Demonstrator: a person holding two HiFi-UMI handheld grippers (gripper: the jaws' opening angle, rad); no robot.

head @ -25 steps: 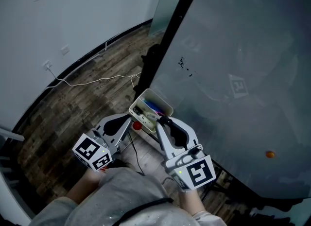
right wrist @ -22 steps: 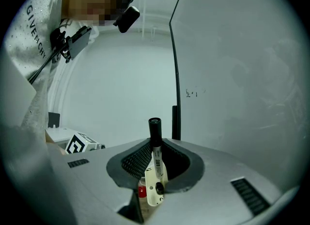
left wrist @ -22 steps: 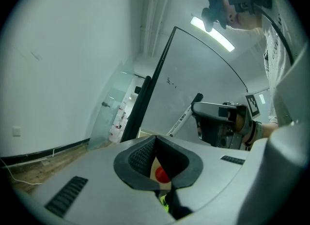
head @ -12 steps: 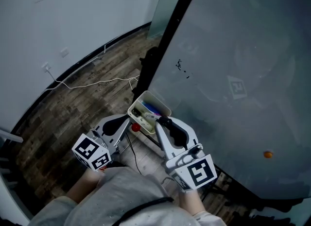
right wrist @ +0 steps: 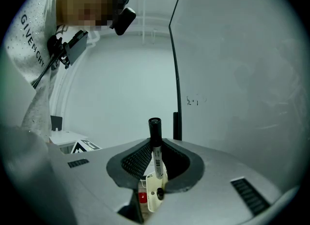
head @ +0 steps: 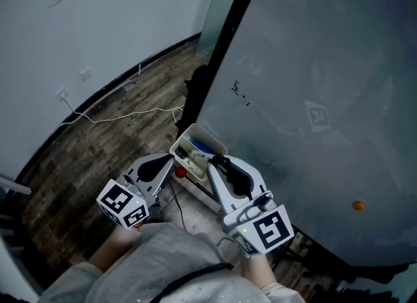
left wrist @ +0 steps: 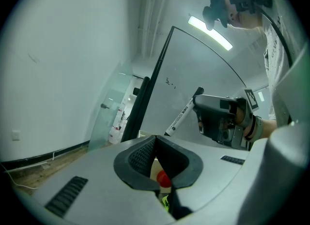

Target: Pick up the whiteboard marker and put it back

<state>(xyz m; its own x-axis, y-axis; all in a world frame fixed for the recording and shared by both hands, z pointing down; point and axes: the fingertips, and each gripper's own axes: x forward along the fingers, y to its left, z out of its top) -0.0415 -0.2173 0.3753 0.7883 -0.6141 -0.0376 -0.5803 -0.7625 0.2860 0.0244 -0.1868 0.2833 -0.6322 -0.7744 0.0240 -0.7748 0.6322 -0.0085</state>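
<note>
The white-barrelled, black-capped whiteboard marker [right wrist: 155,147] stands upright, clamped between the jaws of the right gripper [right wrist: 154,163], right by the small white plastic tray [head: 220,144] beside the large grey whiteboard [head: 313,100]. The left gripper [left wrist: 155,144] hangs near the tray, jaws pressed together on nothing, over the dark wooden floor [head: 98,145]

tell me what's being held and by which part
The right hand-held gripper pinches the whiteboard marker by its white barrel, just below the black cap. The left hand-held gripper holds nothing.
</note>
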